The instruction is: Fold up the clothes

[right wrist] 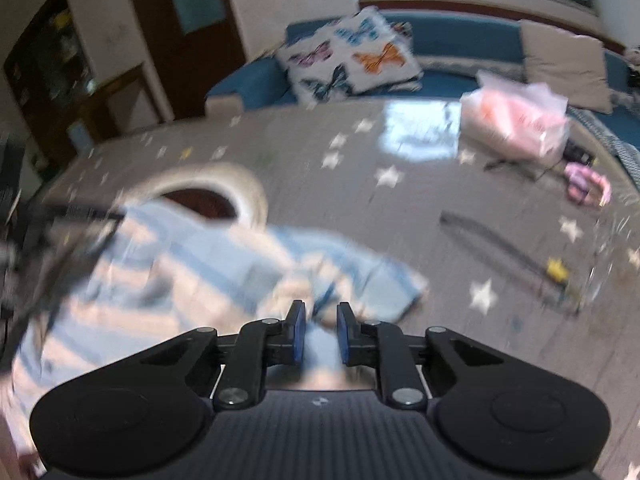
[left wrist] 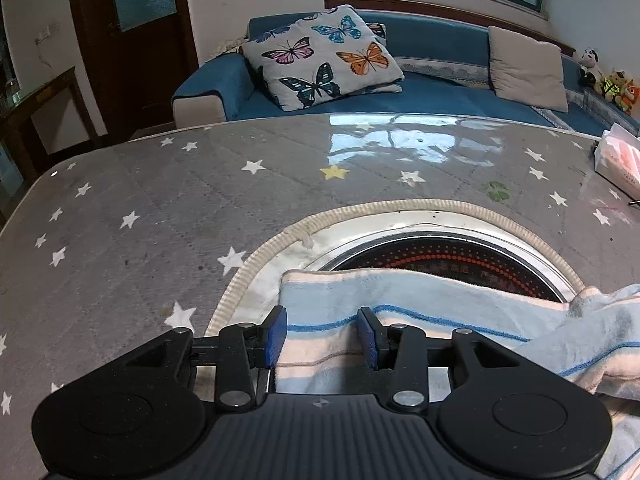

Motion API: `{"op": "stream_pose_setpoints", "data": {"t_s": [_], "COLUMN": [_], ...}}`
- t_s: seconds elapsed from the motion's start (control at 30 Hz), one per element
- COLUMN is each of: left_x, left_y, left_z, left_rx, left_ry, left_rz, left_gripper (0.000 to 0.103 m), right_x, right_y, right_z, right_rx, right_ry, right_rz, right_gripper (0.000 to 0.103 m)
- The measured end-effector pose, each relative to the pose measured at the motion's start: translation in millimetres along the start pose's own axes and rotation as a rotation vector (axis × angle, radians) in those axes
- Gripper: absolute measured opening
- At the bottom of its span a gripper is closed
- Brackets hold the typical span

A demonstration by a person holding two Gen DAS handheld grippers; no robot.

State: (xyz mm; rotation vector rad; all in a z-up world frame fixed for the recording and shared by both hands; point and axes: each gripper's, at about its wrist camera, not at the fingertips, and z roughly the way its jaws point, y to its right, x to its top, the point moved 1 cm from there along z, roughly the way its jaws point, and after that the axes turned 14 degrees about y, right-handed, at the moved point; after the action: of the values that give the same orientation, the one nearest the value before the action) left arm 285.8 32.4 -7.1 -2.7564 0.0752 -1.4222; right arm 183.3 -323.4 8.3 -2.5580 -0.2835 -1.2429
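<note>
Striped towel point(left wrist: 400, 312) lies rumpled in the lower middle and lower right of the left wrist view, on a grey star-print table cover point(left wrist: 160, 200), its far edge draped over a round dark heater point(left wrist: 440, 256) set in the table. Left gripper point(left wrist: 322, 334) sits low over the towel with its blue pads well apart and cloth between them, not pinched. In the blurred right wrist view, the right gripper point(right wrist: 320, 334) stands with pads narrowly apart over the towel's near edge point(right wrist: 200, 264); whether it grips cloth I cannot tell. A pink bag point(right wrist: 516, 120) lies at upper right.
</note>
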Motion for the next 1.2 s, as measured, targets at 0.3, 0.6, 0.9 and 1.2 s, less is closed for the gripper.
{"op": "stream_pose_setpoints", "data": {"t_s": [0.3,0.6,0.9,1.2], "left_x": [-3.7,-4.0,12.1,34.8], "left_y": [0.2,8.5,-18.1,-71.5], "left_z": [8.0,7.6,-9.3,-22.6], "left_rx": [-0.014,-0.052,-0.007,0.065], "left_ry": [-0.01,0.012,0.092,0.157], "left_rz": [0.01,0.064,0.014,-0.08], "left_gripper": [0.037,0.005,0.001,0.0], "right_x": [5.1,21.6,48.2,87.7], "right_y": [21.7,71.4,44.2,27.9], "right_z": [-17.5,15.1,43.4,49.7], "right_rx": [-0.051,-0.068,-0.039,-0.049], "right_ry": [0.036,0.016,0.094,0.202], "right_rz": [0.048,0.319,0.234,0.131], "right_gripper": [0.017,0.031,0.002,0.002]}}
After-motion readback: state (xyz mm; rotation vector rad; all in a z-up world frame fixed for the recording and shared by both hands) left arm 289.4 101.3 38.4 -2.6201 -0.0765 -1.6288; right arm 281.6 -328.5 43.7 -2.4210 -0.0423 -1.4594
